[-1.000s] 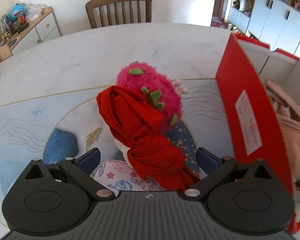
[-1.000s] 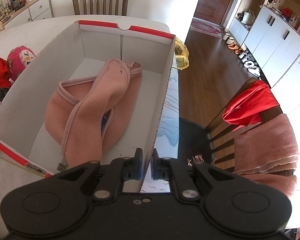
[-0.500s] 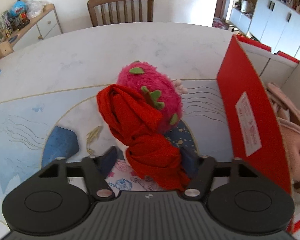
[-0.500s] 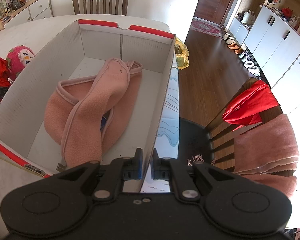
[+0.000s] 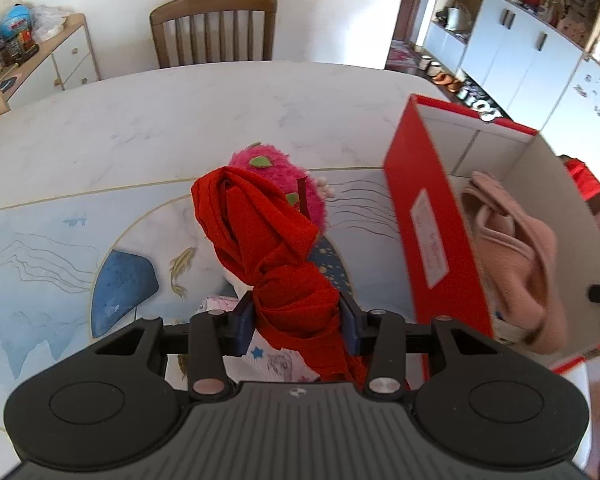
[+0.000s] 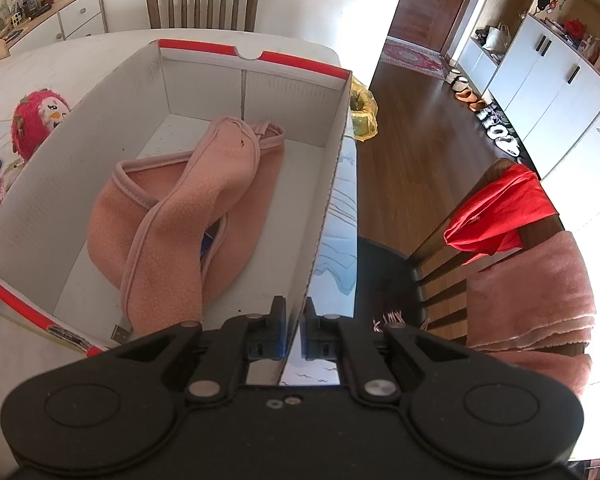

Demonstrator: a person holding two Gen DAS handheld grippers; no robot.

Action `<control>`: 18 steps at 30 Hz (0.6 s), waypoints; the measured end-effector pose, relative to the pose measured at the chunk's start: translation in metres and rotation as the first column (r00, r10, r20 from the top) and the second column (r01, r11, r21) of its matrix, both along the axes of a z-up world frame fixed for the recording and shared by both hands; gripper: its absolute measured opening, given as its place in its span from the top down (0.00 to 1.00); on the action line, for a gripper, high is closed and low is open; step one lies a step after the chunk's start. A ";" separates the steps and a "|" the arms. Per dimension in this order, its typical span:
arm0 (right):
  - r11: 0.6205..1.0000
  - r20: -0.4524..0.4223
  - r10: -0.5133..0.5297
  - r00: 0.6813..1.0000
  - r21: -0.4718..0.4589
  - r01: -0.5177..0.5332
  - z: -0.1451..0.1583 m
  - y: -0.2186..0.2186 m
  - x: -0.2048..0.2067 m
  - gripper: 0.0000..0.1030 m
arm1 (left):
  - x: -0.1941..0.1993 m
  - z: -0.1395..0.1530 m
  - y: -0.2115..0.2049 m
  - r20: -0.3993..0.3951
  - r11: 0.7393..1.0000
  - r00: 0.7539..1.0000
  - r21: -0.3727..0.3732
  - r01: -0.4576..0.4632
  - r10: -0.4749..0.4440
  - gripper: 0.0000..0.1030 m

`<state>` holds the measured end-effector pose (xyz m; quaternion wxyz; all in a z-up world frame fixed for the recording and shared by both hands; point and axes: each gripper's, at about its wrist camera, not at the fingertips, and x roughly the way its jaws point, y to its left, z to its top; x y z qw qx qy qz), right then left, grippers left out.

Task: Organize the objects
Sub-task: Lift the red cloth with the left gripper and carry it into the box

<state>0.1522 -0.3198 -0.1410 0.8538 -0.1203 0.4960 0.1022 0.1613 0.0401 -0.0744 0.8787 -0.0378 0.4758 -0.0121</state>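
At lower centre of the left wrist view, the left gripper (image 5: 297,322) is closing its jaws on the red cloth (image 5: 268,240), bunched against the pink plush toy (image 5: 278,178). Risk: cloth snags the toy. At right, the right gripper (image 6: 293,334) pinches the box wall (image 6: 324,216); slipping frees the box.

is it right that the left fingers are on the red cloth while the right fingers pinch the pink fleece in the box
Not quite. The right gripper pinches the box's side wall, not the pink fleece, as the right wrist view shows. The left gripper is closing on the red cloth.
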 end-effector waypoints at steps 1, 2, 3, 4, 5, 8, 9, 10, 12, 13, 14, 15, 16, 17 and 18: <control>1.000 0.000 0.001 1.000 0.000 -0.001 0.000 -0.001 0.000 0.94 | -0.002 0.004 0.000 -0.001 1.000 1.000 -0.007 0.009 -0.009 0.60; 1.000 0.000 0.002 1.000 0.000 -0.002 0.000 0.000 0.000 0.94 | -0.005 0.009 -0.001 0.000 1.000 1.000 -0.013 0.022 -0.022 0.60; 1.000 -0.001 0.003 1.000 0.000 -0.003 0.000 0.000 0.000 0.94 | -0.007 0.015 -0.002 0.003 0.999 0.999 -0.016 0.036 -0.036 0.60; 1.000 -0.001 0.004 1.000 -0.002 -0.004 0.000 0.000 0.000 0.94 | -0.010 0.021 -0.003 0.006 0.999 0.999 -0.019 0.051 -0.051 0.60; 1.000 -0.002 0.004 1.000 -0.004 -0.004 0.000 0.000 0.000 0.94 | -0.012 0.027 -0.003 0.008 0.998 0.998 -0.022 0.065 -0.065 0.60; 1.000 -0.001 0.007 1.000 -0.006 -0.007 0.000 0.001 0.000 0.94 | -0.017 0.045 -0.007 0.015 0.993 0.994 -0.043 0.109 -0.108 0.60; 1.000 -0.001 0.009 1.000 -0.007 -0.009 0.000 0.001 -0.001 0.94 | -0.018 0.052 -0.010 0.020 0.991 0.992 -0.045 0.127 -0.127 0.60; 1.000 -0.001 0.010 1.000 -0.006 -0.010 0.000 0.001 0.000 0.94 | -0.018 0.058 -0.012 0.026 0.989 0.989 -0.046 0.143 -0.142 0.60; 1.000 0.000 0.016 1.000 -0.007 -0.016 0.000 0.002 0.000 0.94 | -0.019 0.069 -0.019 0.040 0.983 0.984 -0.042 0.178 -0.176 0.60; 1.000 0.001 0.019 1.000 -0.009 -0.019 -0.001 0.002 0.000 0.94 | -0.019 0.074 -0.024 0.047 0.980 0.980 -0.042 0.193 -0.191 0.60; 1.000 0.001 0.021 1.000 -0.009 -0.021 -0.001 0.001 0.000 0.94 | -0.019 0.079 -0.028 0.053 0.977 0.977 -0.044 0.208 -0.206 0.60; 1.000 0.001 0.021 1.000 -0.008 -0.021 -0.001 0.002 0.000 0.94 | -0.019 0.082 -0.033 0.057 0.973 0.973 -0.049 0.224 -0.222 0.60; 1.000 0.000 0.019 1.000 -0.006 -0.019 -0.001 0.001 0.000 0.94 | -0.017 0.086 -0.039 0.062 0.968 0.969 -0.056 0.243 -0.240 0.60; 1.000 0.000 0.017 1.000 -0.005 -0.017 0.000 0.002 -0.001 0.94 | -0.017 0.089 -0.044 0.066 0.964 0.965 -0.061 0.259 -0.255 0.60; 1.000 0.001 0.017 1.000 -0.005 -0.017 0.000 0.002 -0.001 0.94 | -0.015 0.091 -0.050 0.069 0.960 0.960 -0.065 0.274 -0.270 0.60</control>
